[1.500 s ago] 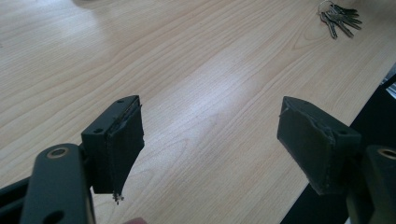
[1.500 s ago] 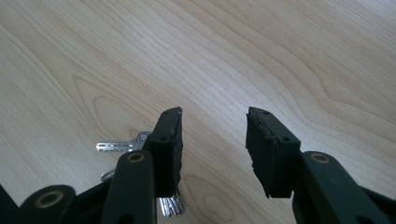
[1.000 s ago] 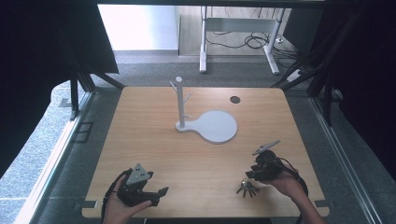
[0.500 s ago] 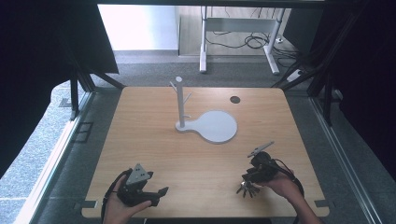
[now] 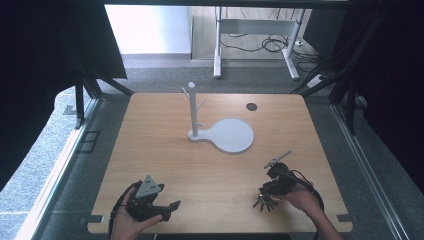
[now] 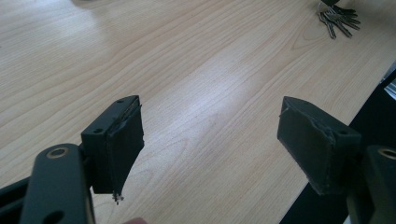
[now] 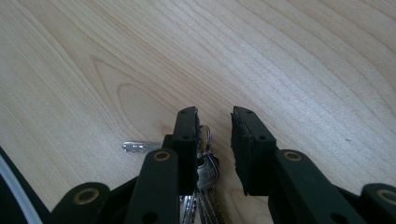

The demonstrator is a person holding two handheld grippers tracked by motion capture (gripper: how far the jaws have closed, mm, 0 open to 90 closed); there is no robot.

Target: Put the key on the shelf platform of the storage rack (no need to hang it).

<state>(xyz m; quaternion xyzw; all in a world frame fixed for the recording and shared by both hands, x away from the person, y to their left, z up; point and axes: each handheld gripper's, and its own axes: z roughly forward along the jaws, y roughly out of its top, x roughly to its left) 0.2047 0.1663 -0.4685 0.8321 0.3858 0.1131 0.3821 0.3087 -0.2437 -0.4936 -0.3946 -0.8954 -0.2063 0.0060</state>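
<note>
A bunch of keys (image 5: 263, 202) lies on the wooden table (image 5: 210, 170) near its front right edge. My right gripper (image 5: 268, 194) points down at the bunch. In the right gripper view its jaws have just been closing, and the key ring (image 7: 206, 134) sits in the gap beside the left pad. The right pad stands clear of it, so the right gripper (image 7: 215, 113) is open around the keys (image 7: 208, 173). My left gripper (image 5: 170, 210) rests at the front left, open wide over bare wood (image 6: 208, 102). The keys (image 6: 337, 21) show far off in its view.
A white stand with short pegs (image 5: 192, 107) rises from a round white base (image 5: 231, 135) at mid-table. A dark round hole (image 5: 251, 106) marks the far right of the tabletop. The table's front edge (image 5: 220, 232) runs just below both hands.
The right gripper has shifted slightly left and settled over the keys, its jaws narrower than before. The left gripper has not moved.
</note>
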